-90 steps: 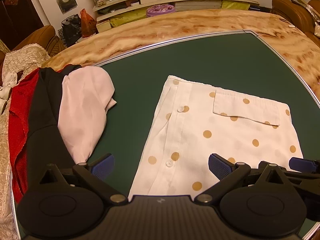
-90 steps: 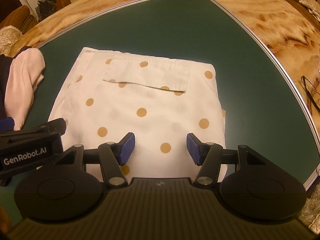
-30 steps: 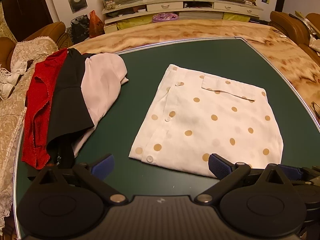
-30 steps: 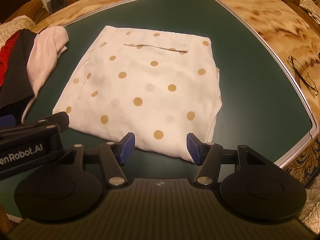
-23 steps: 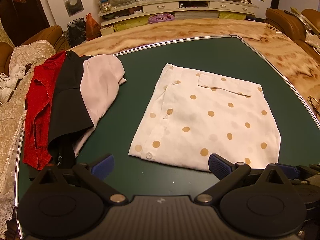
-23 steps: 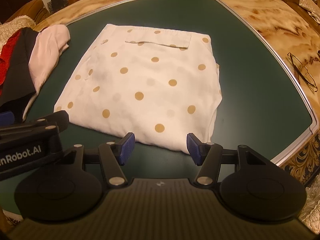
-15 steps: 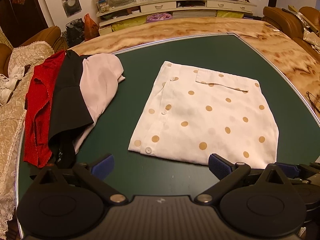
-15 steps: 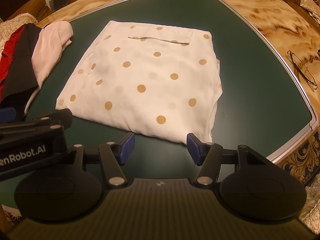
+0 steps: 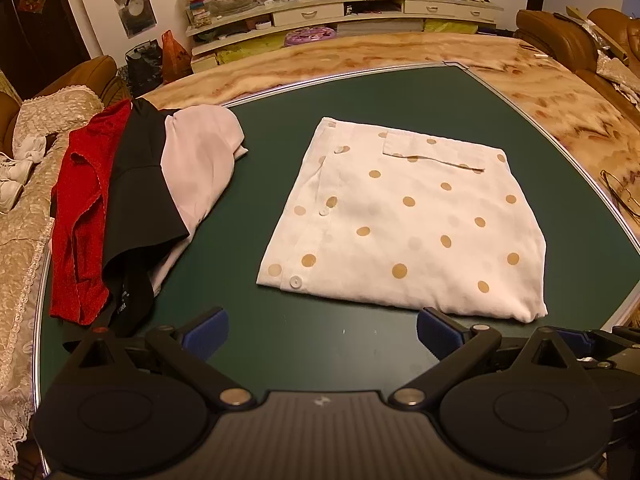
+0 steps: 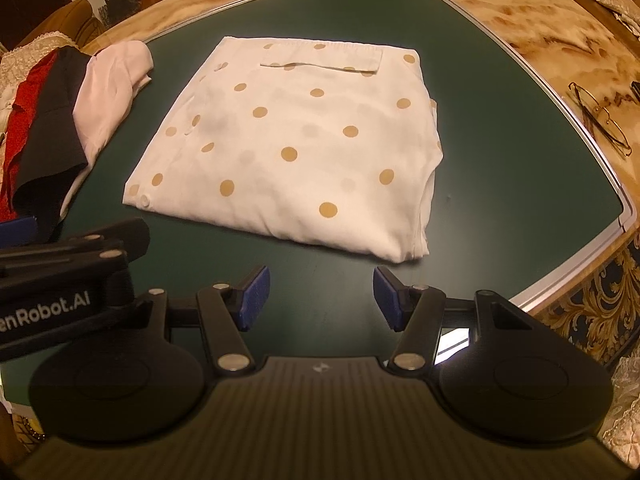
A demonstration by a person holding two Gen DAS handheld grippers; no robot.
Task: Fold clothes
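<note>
A white shirt with tan polka dots (image 9: 404,220) (image 10: 296,148) lies folded into a flat rectangle on the dark green mat (image 9: 280,96) (image 10: 500,120), its buttons along the left edge and a pocket flap at the far end. My left gripper (image 9: 322,330) hovers open over bare mat just short of the shirt's near edge, with nothing between its blue pads. My right gripper (image 10: 320,294) is open too, near the shirt's front right corner, not touching it. The left gripper's body (image 10: 64,284) shows at the left of the right wrist view.
A pink garment (image 9: 200,168), a black one (image 9: 136,196) and a red one (image 9: 80,216) lie overlapped at the mat's left side. Marble tabletop (image 9: 400,52) surrounds the mat. Eyeglasses (image 10: 600,116) rest at the right. The mat's metal edge (image 10: 576,268) runs close at the near right.
Both grippers have drawn back from the shirt toward the near edge; the folded shirt now lies farther ahead with bare mat in front of the fingertips. The shirt itself has not moved.
</note>
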